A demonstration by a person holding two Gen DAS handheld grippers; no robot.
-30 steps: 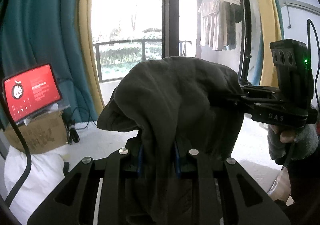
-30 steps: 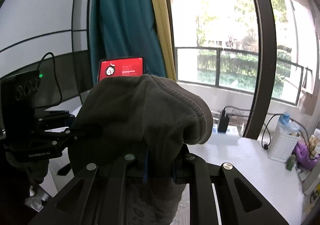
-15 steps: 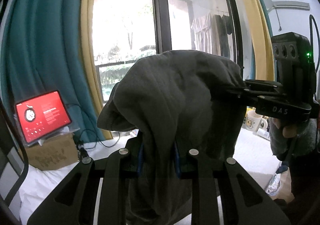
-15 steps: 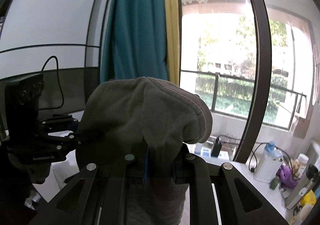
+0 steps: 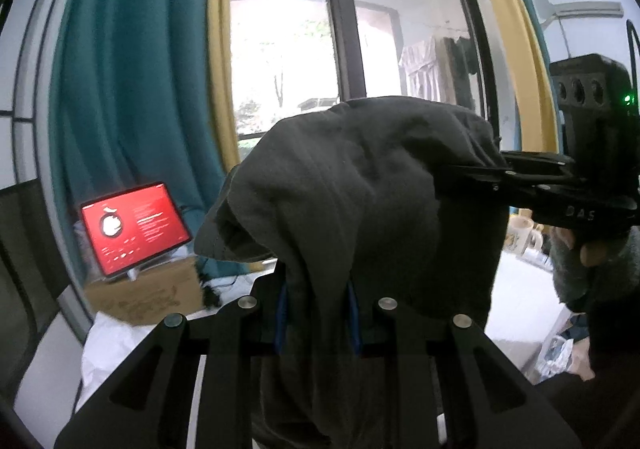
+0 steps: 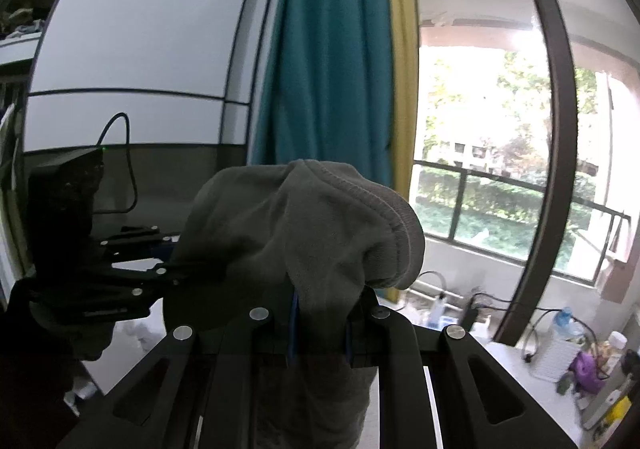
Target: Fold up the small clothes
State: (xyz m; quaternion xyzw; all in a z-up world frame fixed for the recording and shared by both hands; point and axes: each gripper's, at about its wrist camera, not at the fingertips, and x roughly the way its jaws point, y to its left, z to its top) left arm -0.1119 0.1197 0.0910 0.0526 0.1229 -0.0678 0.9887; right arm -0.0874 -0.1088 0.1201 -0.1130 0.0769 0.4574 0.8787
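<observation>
A dark grey garment (image 5: 360,201) hangs in the air between both grippers, bunched over their fingers. My left gripper (image 5: 318,313) is shut on one part of it; cloth fills the gap between its blue pads and drapes down over the frame. My right gripper (image 6: 320,325) is shut on another part of the same grey garment (image 6: 304,233), whose ribbed hem curls to the right. Each gripper shows in the other's view: the right one (image 5: 472,169) enters from the right with fingers buried in cloth, the left one (image 6: 176,265) from the left. The fingertips themselves are hidden by fabric.
Ahead is a large window with teal curtains (image 5: 132,101) and a balcony rail (image 6: 520,185). A red-lit tablet (image 5: 134,229) stands on a cardboard box (image 5: 148,293) at left. A white table (image 6: 520,397) carries a bottle, basket and cables at right. A mug (image 5: 522,235) sits behind the right hand.
Both grippers have lifted the garment higher and swung; the window scene and the tablet have shifted in the views. The grips on the cloth are unchanged.
</observation>
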